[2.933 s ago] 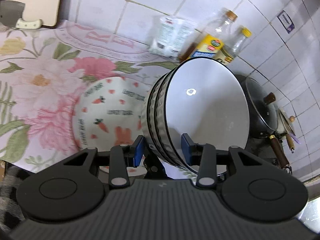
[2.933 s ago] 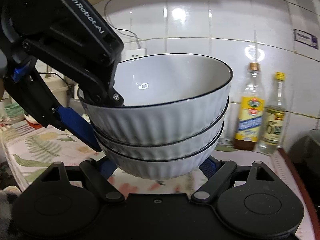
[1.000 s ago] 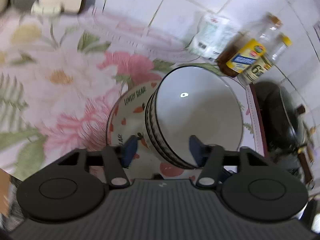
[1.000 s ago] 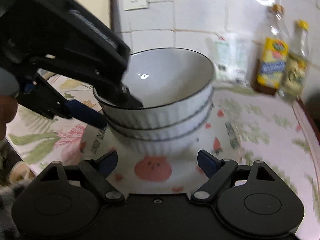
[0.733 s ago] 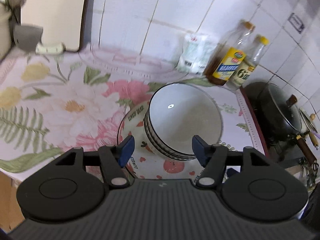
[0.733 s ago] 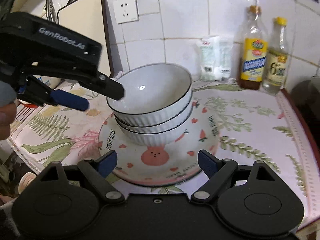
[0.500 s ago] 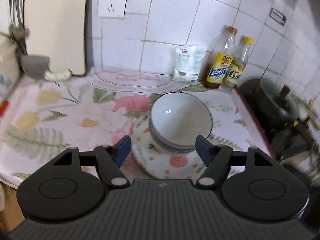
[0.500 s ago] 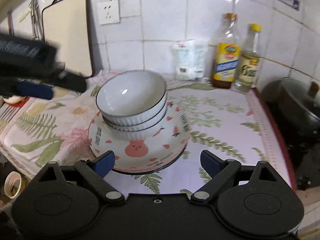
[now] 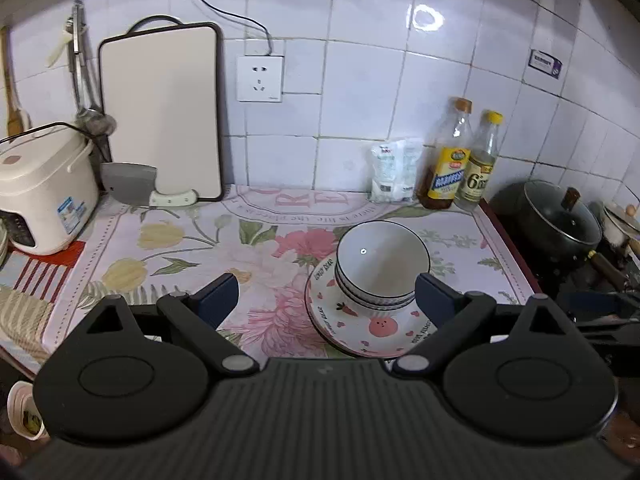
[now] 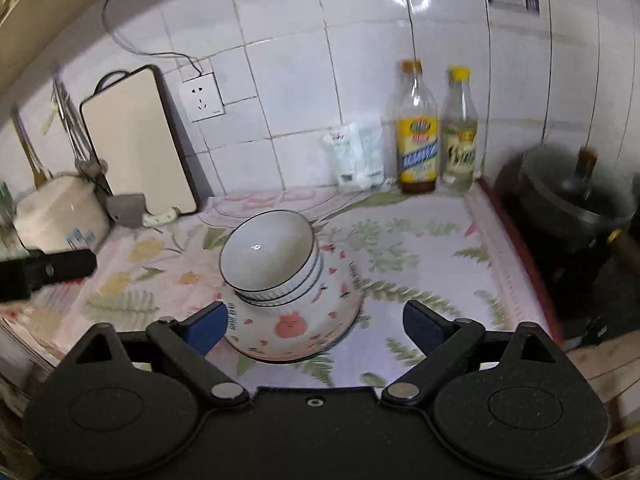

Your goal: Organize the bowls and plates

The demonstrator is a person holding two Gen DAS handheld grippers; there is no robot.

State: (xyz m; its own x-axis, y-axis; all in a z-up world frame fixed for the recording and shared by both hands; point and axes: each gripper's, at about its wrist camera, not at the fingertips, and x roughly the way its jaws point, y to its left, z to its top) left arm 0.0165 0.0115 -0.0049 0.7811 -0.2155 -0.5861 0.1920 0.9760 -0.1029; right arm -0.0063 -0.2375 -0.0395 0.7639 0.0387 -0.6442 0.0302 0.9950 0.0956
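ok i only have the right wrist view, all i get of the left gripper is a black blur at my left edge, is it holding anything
Observer: No. In the left wrist view the left gripper has its jaws opening with nothing between them. The stack of bowls sits on the rabbit plate beyond it.
Operator: what's the rice cooker standing on, it's smeared for me
Observer: The rice cooker stands at least partly on a red striped mat.
Operator: anything below the counter edge on that side
Observer: Yes, a small white cup shows at the lower left, below the counter's edge.
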